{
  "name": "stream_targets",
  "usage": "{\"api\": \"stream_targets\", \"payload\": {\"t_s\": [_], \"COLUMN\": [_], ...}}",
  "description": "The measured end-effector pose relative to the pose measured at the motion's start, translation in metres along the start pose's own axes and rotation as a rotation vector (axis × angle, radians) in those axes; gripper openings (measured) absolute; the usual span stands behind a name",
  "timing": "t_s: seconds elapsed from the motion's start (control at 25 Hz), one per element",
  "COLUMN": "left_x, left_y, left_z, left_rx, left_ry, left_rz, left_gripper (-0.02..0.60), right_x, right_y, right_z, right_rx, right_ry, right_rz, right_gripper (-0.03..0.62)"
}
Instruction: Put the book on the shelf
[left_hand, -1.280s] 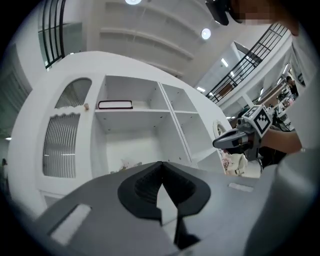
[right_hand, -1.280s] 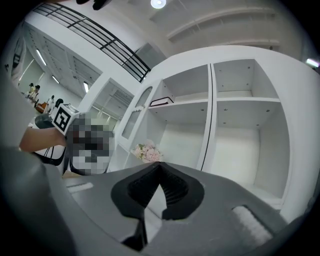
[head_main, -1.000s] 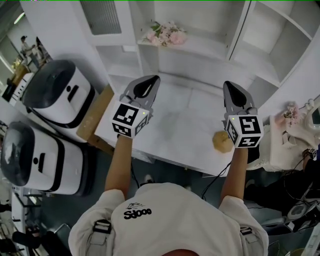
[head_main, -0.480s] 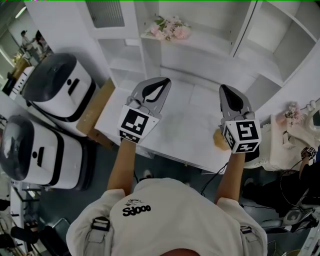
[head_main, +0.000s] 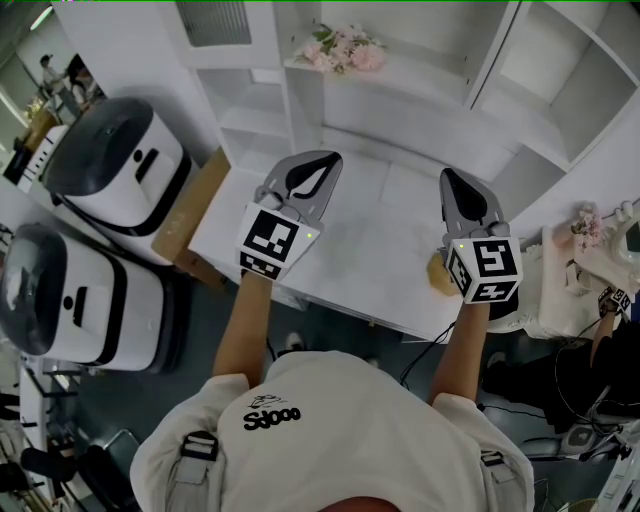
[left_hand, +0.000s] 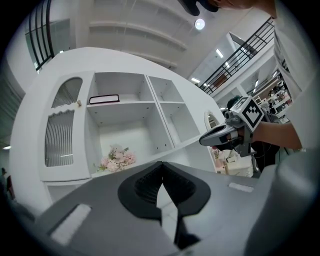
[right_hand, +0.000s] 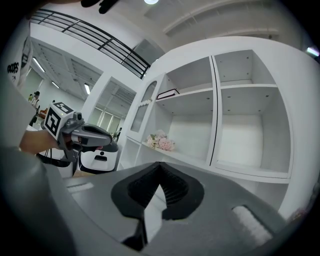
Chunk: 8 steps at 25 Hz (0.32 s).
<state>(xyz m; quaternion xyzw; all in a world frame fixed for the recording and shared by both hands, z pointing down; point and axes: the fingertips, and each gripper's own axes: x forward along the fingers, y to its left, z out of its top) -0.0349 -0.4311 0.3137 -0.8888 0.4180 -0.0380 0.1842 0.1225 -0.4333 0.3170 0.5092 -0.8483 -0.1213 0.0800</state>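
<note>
Showing book (left_hand: 104, 99) on shelf (left_hand: 131, 103), gripper views only

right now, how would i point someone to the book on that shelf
Start at the tall white shelf unit. In its top compartment, beside the arched slatted door, a thin dark book lies flat. It is alone there; pink flowers sit one level below.

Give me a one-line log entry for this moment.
left gripper: shut, empty | right gripper: shut, empty | dark flat book: lying in upper compartment of white shelf unit | pink flower bunch: compartment below
</note>
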Motion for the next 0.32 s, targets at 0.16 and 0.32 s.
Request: {"api": "stream_targets", "payload": {"t_s": [0.16,0.32], "left_x": [-0.0002,0.0003], "left_y": [-0.0011,-0.0031], "left_z": [-0.0019,-0.0031], "left_rx": [0.003,0.005], "left_ry": [0.004,0.002], "left_rz": [-0.005,-0.015], "left_gripper": [0.018,0.018], "right_x": [0.0021,0.0045], "right_y": [0.0019,0.0028], "right_z": [-0.0015,-0.0026], "right_rx": [-0.002,-0.004], "right_ry": [0.003,0.007], "right_rz": [0.005,0.007], "right_gripper": [0.002,0.002]}}
